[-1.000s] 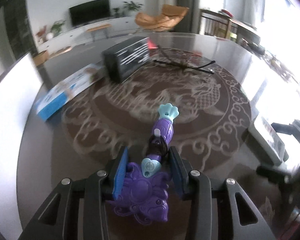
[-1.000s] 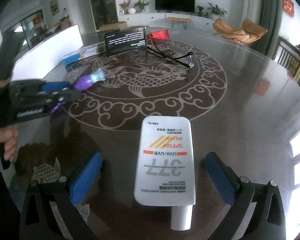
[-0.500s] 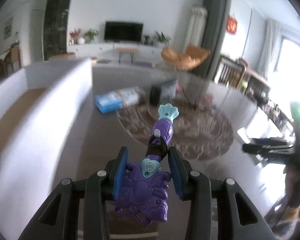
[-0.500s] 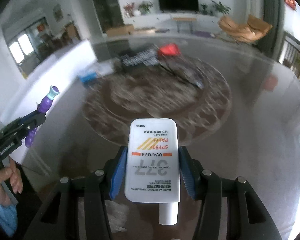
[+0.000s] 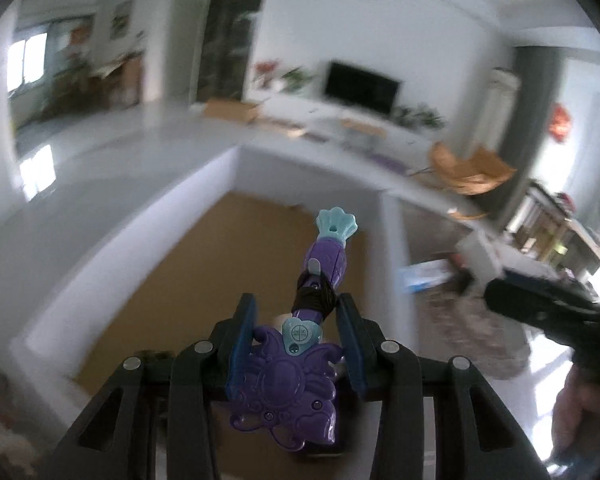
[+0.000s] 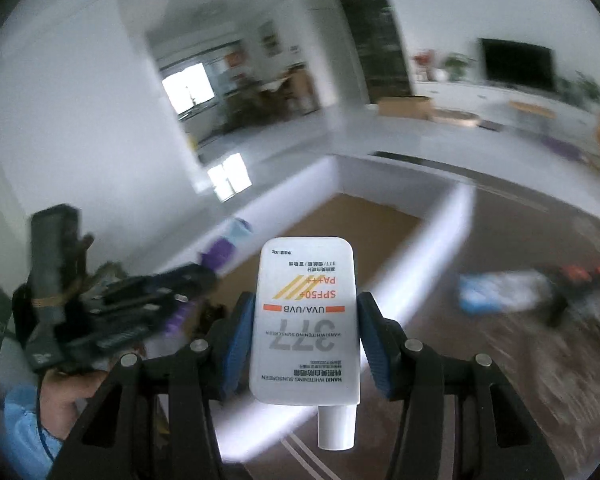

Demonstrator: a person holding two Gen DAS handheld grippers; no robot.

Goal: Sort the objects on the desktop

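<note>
While both cameras are smeared with blur, I can read the white box (image 5: pixel 220 184) well enough: its walls are white, its floor is brown, and what I can see of that floor is bare, though part of it is hidden behind my own tools. My left gripper (image 5: pixel 296 344) hangs over the box's interior, its blue pads (image 5: pixel 240 344) closed against the flared base of the purple toy wand (image 5: pixel 300 360), whose teal shell tip points out toward the far wall of the box. From the right wrist view, my right gripper (image 6: pixel 306 336) is clamped on the flat sides of the white sunscreen tube (image 6: pixel 306 320), cap end toward the camera, held above the box's near wall, with the right-hand wall (image 6: pixel 452 216) just beyond it. My left tool shows there on the left, close beside the tube but apart from it. Right of the box lies the dark patterned table (image 6: pixel 520 360), carrying a blue-and-white package (image 6: pixel 496 292) and something red and dark (image 6: pixel 584 276) too blurred to name.
</note>
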